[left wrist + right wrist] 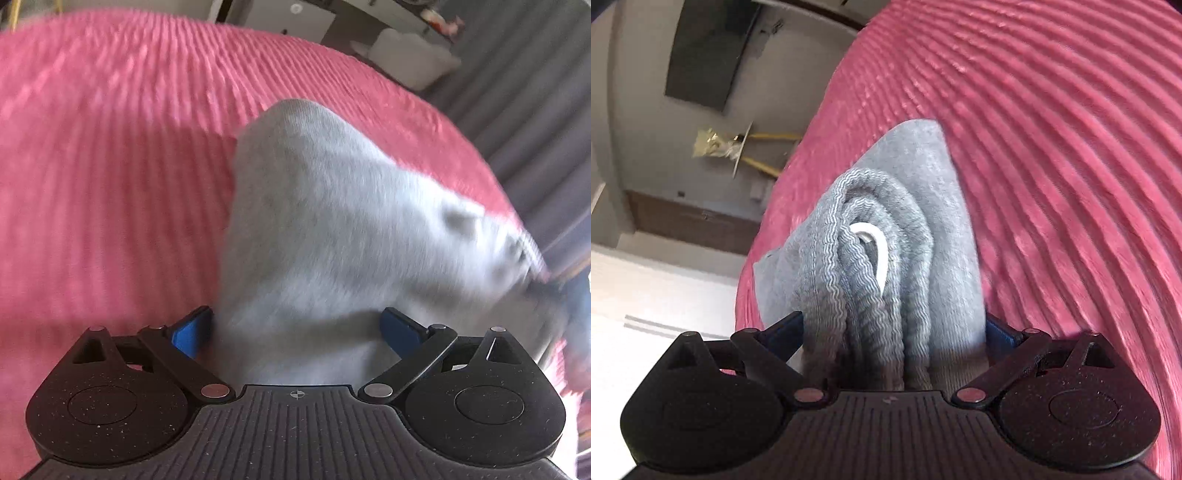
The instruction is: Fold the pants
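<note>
grey pants [332,229] hang bunched over the pink ribbed bedspread [110,166]. my left gripper [295,328] pinches plain fabric; my right gripper [894,328] clamps the ribbed waistband [849,240] with its white drawstring [879,251].

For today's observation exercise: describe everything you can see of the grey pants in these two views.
The grey pants look like soft, fleecy knit, light grey and partly blurred. In the right wrist view the ribbed elastic waistband is bunched into several folds, with a white drawstring curling out of it. Fabric fills the gap between the blue pads of the left hand-held gripper and of the right hand-held gripper, so each seems to clamp one end. The cloth is bunched between them over a pink ribbed bedspread.
</note>
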Tool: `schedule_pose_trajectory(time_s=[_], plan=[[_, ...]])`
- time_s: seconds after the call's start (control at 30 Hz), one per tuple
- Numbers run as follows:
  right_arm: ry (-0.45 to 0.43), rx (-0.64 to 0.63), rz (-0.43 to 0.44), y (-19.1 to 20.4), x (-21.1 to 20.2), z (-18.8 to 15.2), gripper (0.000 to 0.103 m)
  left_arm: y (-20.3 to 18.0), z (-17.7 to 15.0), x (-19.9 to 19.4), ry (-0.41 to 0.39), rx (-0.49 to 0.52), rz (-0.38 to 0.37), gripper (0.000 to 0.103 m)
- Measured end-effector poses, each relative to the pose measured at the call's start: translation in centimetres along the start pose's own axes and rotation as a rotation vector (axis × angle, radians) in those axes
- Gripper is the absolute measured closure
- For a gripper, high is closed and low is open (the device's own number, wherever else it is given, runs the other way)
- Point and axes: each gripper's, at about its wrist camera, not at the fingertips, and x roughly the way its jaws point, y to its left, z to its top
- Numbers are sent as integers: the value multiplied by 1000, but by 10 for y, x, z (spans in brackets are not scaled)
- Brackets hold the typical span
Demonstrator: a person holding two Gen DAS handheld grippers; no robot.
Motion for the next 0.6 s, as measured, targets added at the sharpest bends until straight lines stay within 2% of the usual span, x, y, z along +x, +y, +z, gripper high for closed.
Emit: schedule_pose_trajectory(time_s=[0.03, 0.2, 0.3, 0.6], plan=[[18, -22, 13, 2, 5, 2, 5, -1, 3, 5, 8, -8, -27, 3], [137, -131, 46, 20, 30, 7, 5, -6, 8, 25, -1, 44, -55, 0], [164, -194, 24, 26, 42, 8, 5, -7, 7, 28, 7, 82, -63, 0], [99, -166, 8, 26, 38, 5, 5, -8, -1, 29, -30, 107, -64, 0]])
